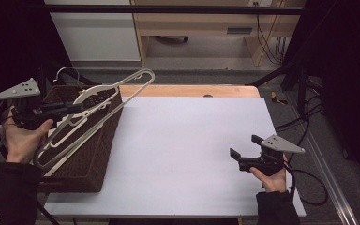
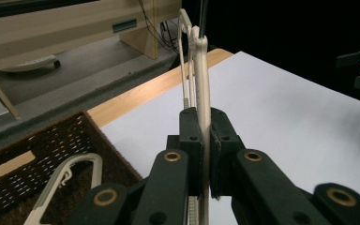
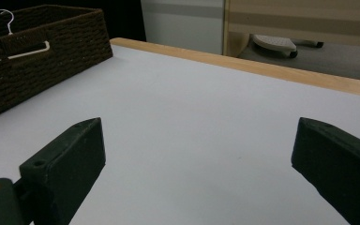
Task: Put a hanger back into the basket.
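Two grippers in the high view. We see the left gripper (image 1: pixel 77 108) at the left edge, held in the left hand (image 1: pixel 22 136) above the wicker basket (image 1: pixel 82 164), jaws pinched on a cream plastic hanger (image 1: pixel 103 101). Hanger is lifted, tilted, its far end out past the basket rim toward the back of the table; a second hanger (image 1: pixel 56 147) lies slanted beneath it over the basket. Right gripper (image 1: pixel 243 151) sits low near the table's right front, in the right hand (image 1: pixel 273 179), jaws spread, nothing between them, well apart from the basket. Table (image 1: pixel 192 140) has a pale grey top with a wood strip along the far edge; beyond it grey floor, a wooden desk, cables at right.

Left gripper view: we get the grip close up, which the high view can't give. Both pads (image 2: pixel 190 136) clamp the hanger (image 2: pixel 202 93) edge-on, and it runs straight away from the camera. Basket corner (image 2: pixel 51 154) sits below left with another hanger's loop (image 2: pixel 68 176) inside.

Right gripper view: we look level across the bare table (image 3: pixel 192 117). Its two jaws stand wide apart and empty. Basket (image 3: pixel 47 51) is far left with a hanger hook (image 3: pixel 4 16) poking above the rim.
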Tool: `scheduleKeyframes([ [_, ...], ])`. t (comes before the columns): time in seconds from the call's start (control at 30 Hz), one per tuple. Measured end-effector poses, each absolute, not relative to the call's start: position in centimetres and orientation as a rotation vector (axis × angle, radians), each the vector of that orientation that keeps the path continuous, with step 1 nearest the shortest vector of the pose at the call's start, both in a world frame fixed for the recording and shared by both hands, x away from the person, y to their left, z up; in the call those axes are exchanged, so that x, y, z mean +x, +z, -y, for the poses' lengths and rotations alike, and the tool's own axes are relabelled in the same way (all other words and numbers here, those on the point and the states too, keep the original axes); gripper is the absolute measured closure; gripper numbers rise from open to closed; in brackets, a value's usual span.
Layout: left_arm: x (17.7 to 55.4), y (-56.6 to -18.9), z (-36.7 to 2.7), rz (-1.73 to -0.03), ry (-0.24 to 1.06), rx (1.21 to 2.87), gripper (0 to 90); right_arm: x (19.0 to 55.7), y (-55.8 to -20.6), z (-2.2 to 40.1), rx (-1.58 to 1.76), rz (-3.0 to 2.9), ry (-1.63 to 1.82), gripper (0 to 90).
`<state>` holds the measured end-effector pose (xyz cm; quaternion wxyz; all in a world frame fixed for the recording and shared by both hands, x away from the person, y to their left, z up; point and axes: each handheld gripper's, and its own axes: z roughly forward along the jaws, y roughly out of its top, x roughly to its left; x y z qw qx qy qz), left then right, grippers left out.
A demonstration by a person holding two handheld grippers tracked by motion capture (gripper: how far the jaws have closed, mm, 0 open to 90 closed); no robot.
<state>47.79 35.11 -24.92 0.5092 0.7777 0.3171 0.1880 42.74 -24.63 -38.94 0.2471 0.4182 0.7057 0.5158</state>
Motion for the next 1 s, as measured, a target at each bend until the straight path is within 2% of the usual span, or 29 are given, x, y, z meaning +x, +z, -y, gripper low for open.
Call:
scheduleKeyframes([
  [0.53, 49.5, -27.6, -41.6, -0.889, 0.489, 1.861, 85.8, 42.9, -39.2, 24.4, 1.142, -1.940, 1.392, 3.8],
  [1.0, 49.8, -30.6, -44.7, -1.035, 0.503, 1.883, 85.8, 43.1, -39.3, 24.4, 1.138, -1.948, 1.385, 3.9],
])
